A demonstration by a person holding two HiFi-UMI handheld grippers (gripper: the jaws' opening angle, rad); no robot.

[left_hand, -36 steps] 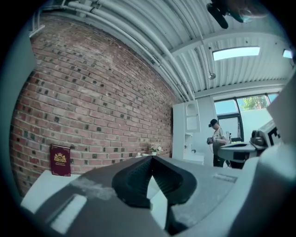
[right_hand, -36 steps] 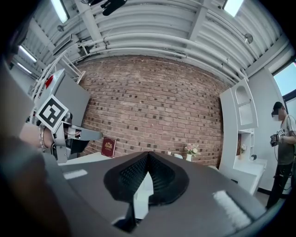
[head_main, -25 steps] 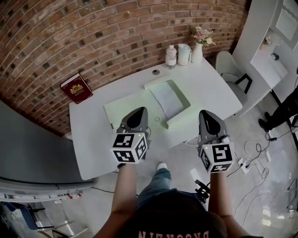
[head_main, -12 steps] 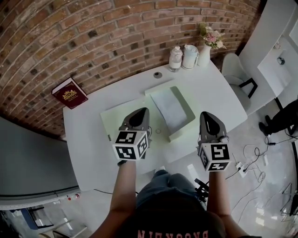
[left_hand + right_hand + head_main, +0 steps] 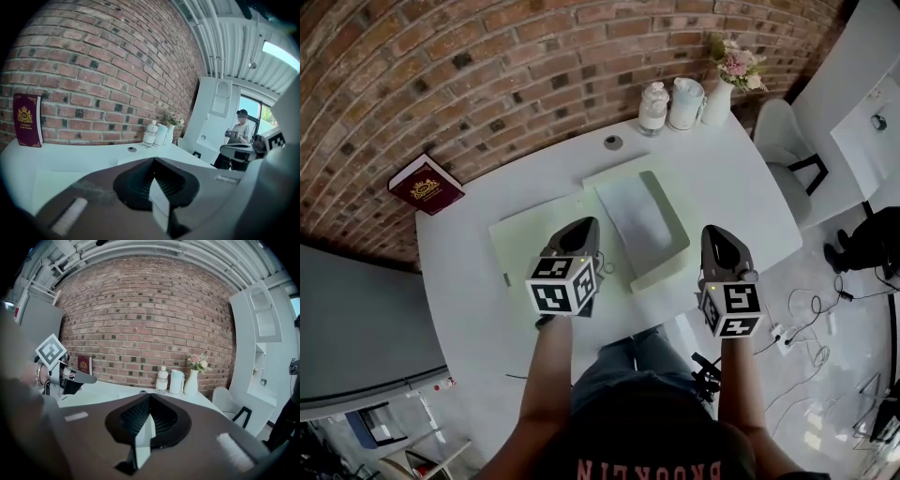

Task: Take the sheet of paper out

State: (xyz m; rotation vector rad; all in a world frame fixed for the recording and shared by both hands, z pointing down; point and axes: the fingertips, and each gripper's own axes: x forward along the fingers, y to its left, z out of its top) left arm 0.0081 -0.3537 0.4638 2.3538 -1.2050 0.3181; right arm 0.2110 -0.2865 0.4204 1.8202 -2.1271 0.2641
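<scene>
Head view shows sheet of paper (image 5: 637, 217) inside tray (image 5: 671, 221); left gripper (image 5: 583, 224), right gripper (image 5: 712, 232) closed.

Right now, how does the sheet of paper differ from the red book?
Colour: the sheet of paper is pale, the red book dark. Pose: the sheet of paper lies flat in the pale green tray mid-table, while the red book stands against the brick wall at far left. Both are rectangular and rest on the white table.

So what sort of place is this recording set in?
Likely a studio or office room: a rounded white table stands against a red brick wall, with a white vase of pink flowers on it and loose cables on the floor.
</scene>
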